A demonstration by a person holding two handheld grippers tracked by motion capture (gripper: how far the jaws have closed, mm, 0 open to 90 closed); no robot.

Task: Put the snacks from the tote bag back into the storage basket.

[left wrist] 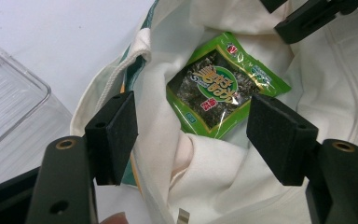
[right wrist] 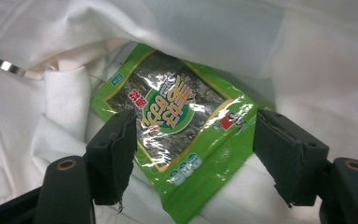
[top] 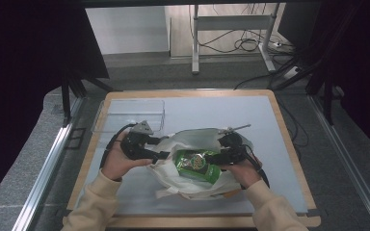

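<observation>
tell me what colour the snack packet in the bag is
Bright green, with a dark clear window and a label at its middle; the snack packet shows best in the right gripper view.

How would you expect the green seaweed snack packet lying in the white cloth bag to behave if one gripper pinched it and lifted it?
The green packet looks flat and thin, so it is probably light and would bend. Its glossy film shows glare, so the pads may slip. The white cloth bag lies slack in folds around it and would likely shift with any pull.
</observation>
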